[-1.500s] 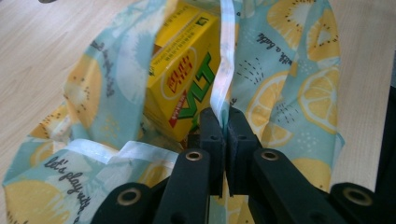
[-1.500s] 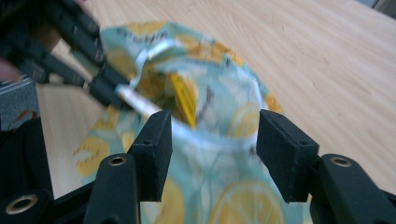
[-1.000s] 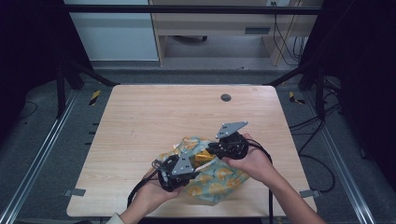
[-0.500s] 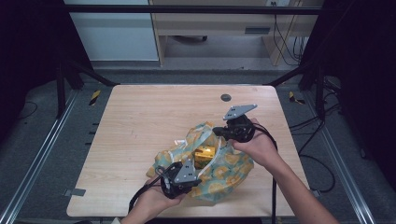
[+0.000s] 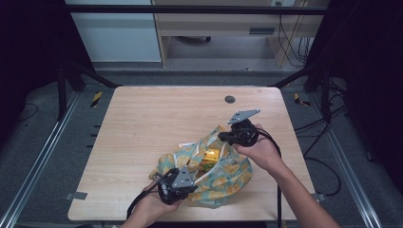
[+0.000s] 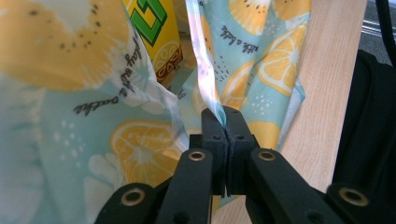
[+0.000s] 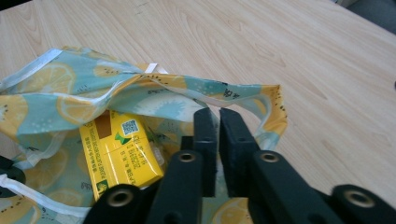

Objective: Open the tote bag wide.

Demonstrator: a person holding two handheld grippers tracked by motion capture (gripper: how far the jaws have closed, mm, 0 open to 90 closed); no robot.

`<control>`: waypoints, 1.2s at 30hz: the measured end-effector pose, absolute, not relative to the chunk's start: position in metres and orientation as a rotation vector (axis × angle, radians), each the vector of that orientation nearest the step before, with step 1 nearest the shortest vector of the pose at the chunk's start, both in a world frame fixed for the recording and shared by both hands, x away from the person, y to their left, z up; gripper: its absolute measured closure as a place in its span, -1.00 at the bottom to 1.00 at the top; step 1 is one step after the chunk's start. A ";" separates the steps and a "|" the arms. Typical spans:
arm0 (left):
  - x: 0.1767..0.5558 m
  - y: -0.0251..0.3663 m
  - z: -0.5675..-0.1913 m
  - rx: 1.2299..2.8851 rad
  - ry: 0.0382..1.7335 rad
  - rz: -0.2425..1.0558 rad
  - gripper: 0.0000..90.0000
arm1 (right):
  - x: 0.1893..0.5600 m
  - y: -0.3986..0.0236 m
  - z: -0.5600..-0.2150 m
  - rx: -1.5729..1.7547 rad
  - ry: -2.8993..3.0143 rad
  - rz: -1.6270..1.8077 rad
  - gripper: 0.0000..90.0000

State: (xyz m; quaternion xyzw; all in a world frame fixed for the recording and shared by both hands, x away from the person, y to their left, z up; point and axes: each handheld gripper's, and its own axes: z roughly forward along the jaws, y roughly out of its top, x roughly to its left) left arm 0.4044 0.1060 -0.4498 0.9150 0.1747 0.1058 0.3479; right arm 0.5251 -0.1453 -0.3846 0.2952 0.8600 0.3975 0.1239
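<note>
Pinching the pale drawstring between pressed-together jaws, the left gripper holds the near edge of the lemon-print bag; a hard pull could slide the thin cord out of the pads. Farther off, the right gripper has its jaws just eased apart to a narrow gap, the far rim at their tips, seemingly unclamped, so the mouth may sag shut over the yellow carton inside.

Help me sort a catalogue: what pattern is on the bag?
Lemon slices on pale blue fabric, on the bag; clearest in the left gripper view.
</note>
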 end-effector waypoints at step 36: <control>0.411 0.104 -0.479 2.439 0.490 0.272 0.97 | 0.480 -0.180 -0.413 0.886 2.581 1.253 0.97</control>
